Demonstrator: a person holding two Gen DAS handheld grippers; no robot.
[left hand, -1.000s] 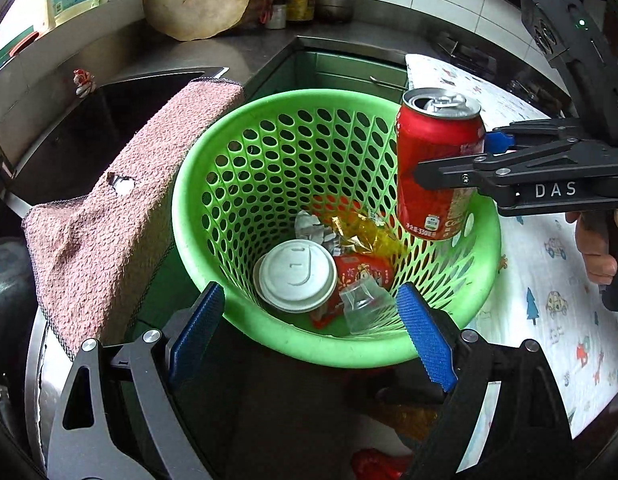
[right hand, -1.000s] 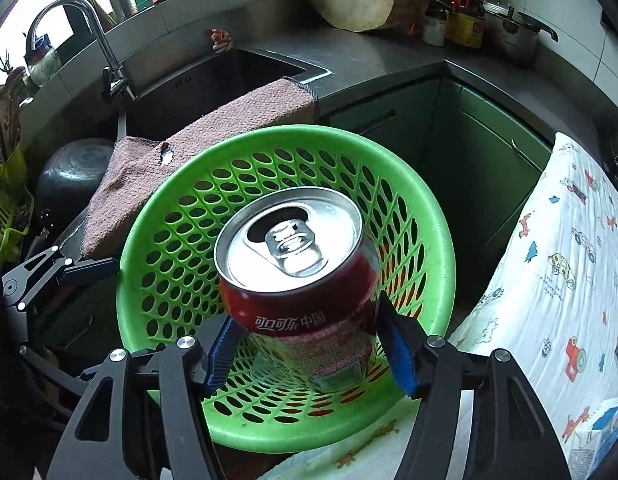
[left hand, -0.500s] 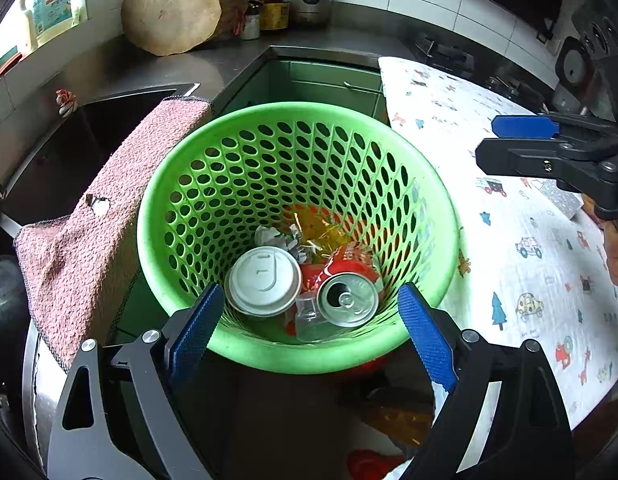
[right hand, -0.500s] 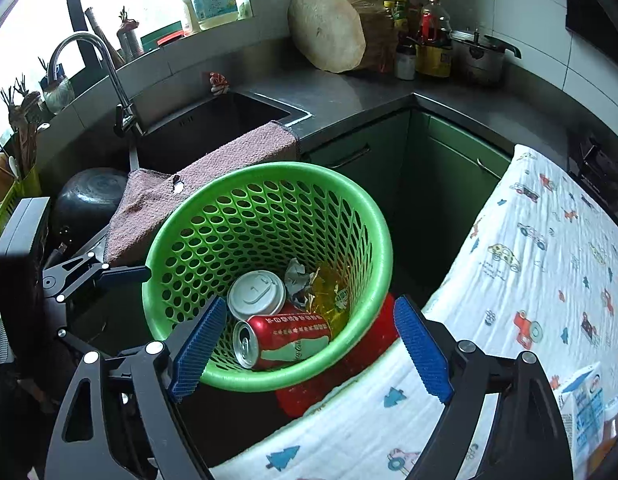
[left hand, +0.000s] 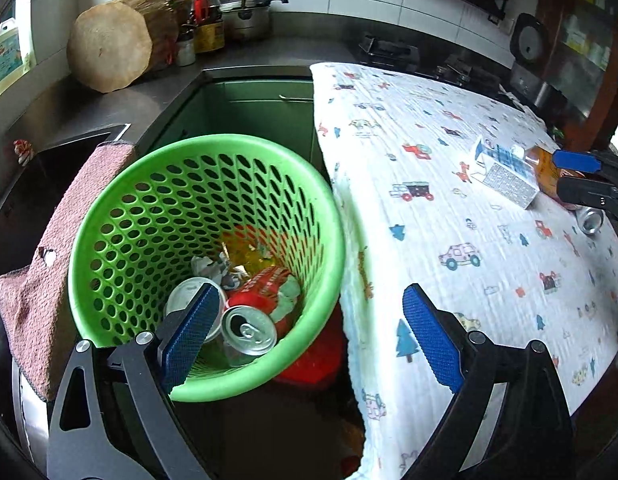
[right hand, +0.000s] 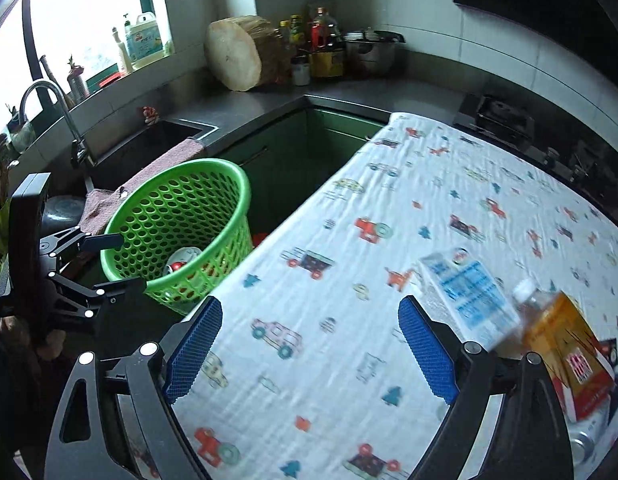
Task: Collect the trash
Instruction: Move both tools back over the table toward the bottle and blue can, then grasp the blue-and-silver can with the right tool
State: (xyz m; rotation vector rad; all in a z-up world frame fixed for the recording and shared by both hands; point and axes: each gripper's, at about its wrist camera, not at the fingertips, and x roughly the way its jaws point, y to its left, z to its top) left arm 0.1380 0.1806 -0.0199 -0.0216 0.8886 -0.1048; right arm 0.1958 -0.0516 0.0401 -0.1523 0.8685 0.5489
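A green perforated basket (left hand: 109, 220) stands beside the table; it also shows in the right wrist view (right hand: 177, 184). In it lie a red soda can (left hand: 255, 312), a white lid (left hand: 185, 292) and crumpled wrappers. My left gripper (left hand: 309, 344) is open and empty over the basket's near rim. My right gripper (right hand: 309, 348) is open and empty above the printed tablecloth (right hand: 389, 240). To its right lie a blue-and-white carton (right hand: 465, 296), an orange-labelled bottle (right hand: 561, 340) and a can (right hand: 585, 440). The carton (left hand: 505, 172) shows in the left wrist view too.
A pink towel (left hand: 41, 280) hangs over the sink edge left of the basket. A sink with tap (right hand: 49, 100), a round wooden block (right hand: 237, 56), bottles and a pot (right hand: 369, 52) stand on the dark counter. Something red (left hand: 313, 360) sits below the basket.
My right gripper let the red can go into the basket, then swung right, over the table toward the carton and bottle. The left gripper shifted right a little and stayed open.
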